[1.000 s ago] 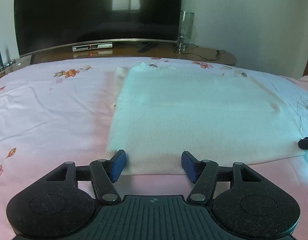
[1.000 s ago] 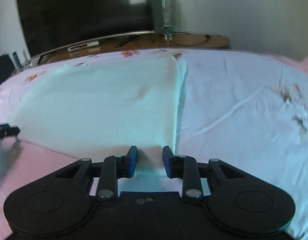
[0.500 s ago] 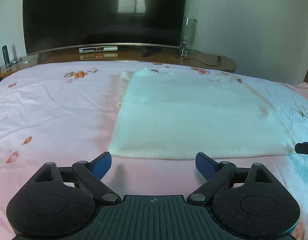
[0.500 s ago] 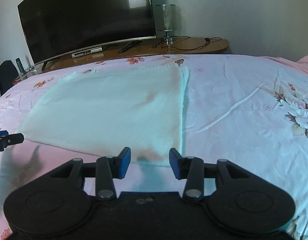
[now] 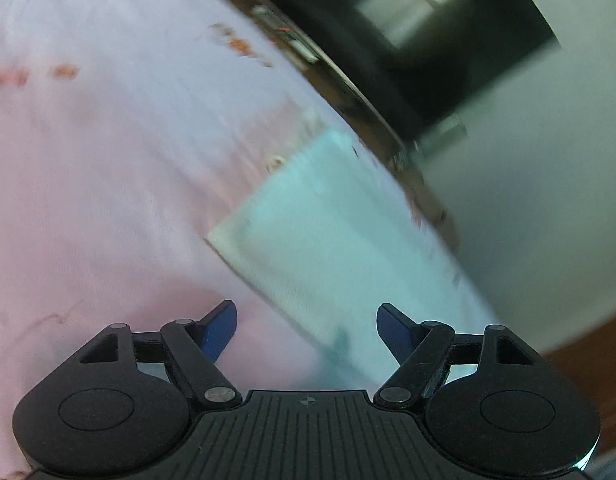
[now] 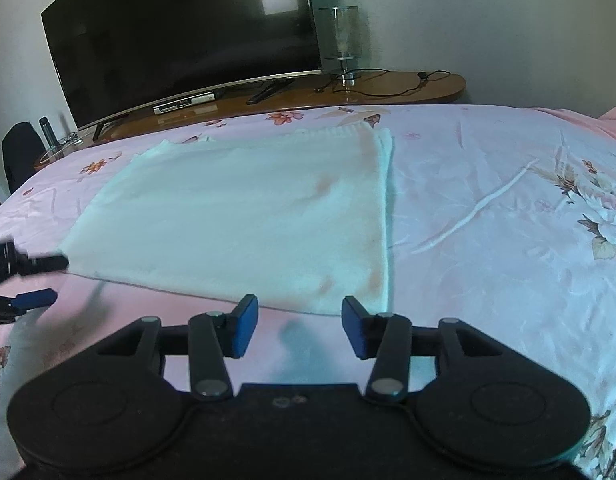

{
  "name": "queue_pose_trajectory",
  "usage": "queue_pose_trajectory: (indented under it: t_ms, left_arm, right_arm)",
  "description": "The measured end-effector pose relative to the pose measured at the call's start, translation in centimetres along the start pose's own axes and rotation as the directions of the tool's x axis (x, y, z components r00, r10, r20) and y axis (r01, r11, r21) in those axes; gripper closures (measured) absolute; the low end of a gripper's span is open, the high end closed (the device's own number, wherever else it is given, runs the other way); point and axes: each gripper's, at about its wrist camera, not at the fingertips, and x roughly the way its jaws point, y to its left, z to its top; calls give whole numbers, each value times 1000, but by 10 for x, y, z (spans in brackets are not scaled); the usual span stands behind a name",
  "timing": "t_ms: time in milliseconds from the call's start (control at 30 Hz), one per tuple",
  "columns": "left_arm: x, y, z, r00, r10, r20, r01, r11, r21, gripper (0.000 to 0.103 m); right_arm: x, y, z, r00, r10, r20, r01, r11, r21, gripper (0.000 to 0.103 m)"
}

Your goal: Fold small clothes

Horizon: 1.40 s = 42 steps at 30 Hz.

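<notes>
Now the left gripper [image 6: 48, 280] reaches in by the garment's near left corner, its jaws closing though still wide apart, with nothing gripped; its own view is blurred and tilted, showing that corner ahead of the blue pads [image 5: 220, 328]. A white knitted garment [image 6: 244, 216] lies folded flat as a rectangle on the pink flowered bedsheet [image 6: 488, 208], toward the far edge of the bed. The right gripper [image 6: 300, 320] hovers at the garment's near edge close to its right corner, jaws opening to a middling gap, pressing on nothing. Beyond the bed's far edge stands a dark television [image 6: 180, 36] on a wooden stand [image 6: 388, 88].
</notes>
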Motion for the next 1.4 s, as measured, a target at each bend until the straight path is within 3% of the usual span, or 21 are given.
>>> queue_pose_trajectory:
  t_ms: [133,267,333,400,467,533,600,700,933,1100,1167,1200,1300,1400]
  left_arm:
    - [18,3,1,999,-40,23,43,992,-119,26]
    - [34,-1,-2,995,-60,83,71,989,-132,26]
    - [39,0,-1,989,-73,127,93,983,-158,26]
    - [46,-4,3,987,-76,140,97,984,-152,26]
    - [52,-10,4,986,-68,155,88,988,-128,26]
    - [55,-11,3,983,-52,176,75,989,-128,36]
    - [57,-1,5,980,-37,195,73,981,-179,64]
    - [64,16,9,981,-41,188,85,969,-233,91]
    - [68,20,7,971,-86,225,142,958,-249,91]
    - [75,10,13,979,-50,199,86,981,-176,92]
    - [74,6,18,981,-49,189,76,987,-140,95]
    - [75,2,22,982,-46,185,68,991,-116,95]
    - [73,-18,31,982,-72,177,72,997,6,95]
    - [71,-53,38,983,-122,137,100,982,163,95]
  right_arm:
    - [8,3,5,1000,12,-3,-12,1000,12,57]
    - [18,6,14,998,54,14,-55,997,47,59]
    - [25,8,25,996,81,45,-84,994,66,78]
    - [34,11,37,990,124,71,-129,988,81,91]
    - [46,15,50,982,170,87,-178,979,96,94]
    - [62,20,62,975,200,95,-209,973,102,95]
    - [79,25,72,972,219,91,-228,968,101,95]
    - [100,30,78,971,229,73,-236,966,110,95]
    - [119,35,75,965,251,73,-258,959,117,95]
    - [127,39,79,962,263,72,-270,955,126,96]
    - [136,42,79,966,255,30,-257,959,116,96]
    - [143,44,77,971,240,-17,-237,966,100,102]
    - [147,43,77,972,234,-19,-231,969,87,103]
    - [148,41,76,971,238,-17,-235,966,106,103]
